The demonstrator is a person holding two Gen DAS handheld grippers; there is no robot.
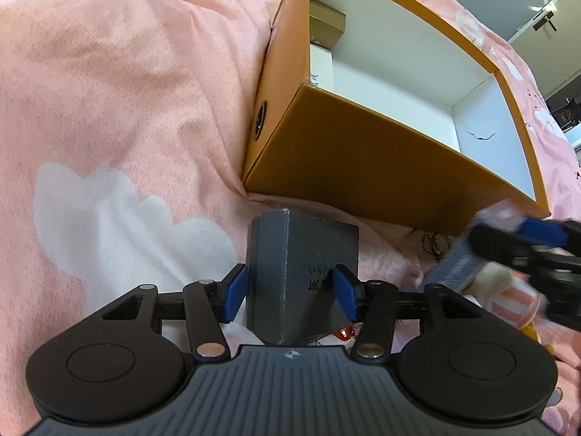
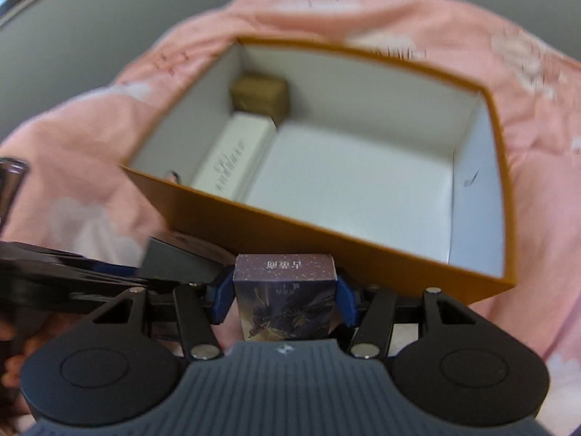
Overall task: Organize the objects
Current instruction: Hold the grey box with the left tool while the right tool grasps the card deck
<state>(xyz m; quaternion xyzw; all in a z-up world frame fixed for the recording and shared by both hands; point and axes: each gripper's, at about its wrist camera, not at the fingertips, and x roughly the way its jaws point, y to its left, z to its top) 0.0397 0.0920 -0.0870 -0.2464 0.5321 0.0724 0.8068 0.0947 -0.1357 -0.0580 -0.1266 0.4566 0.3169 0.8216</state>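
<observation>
An open orange box with a white inside lies on a pink blanket. In it, at the left, are a gold-brown small box and a white long box. My left gripper is shut on a grey box, held just before the orange box's near wall. My right gripper is shut on a dark purple starry box, held at the near wall, to the right of the left gripper. It shows blurred in the left wrist view.
The pink blanket with white cloud shapes covers the surface around the box. A metal key ring lies by the orange box's near wall. A pink-and-white striped object lies under the right gripper.
</observation>
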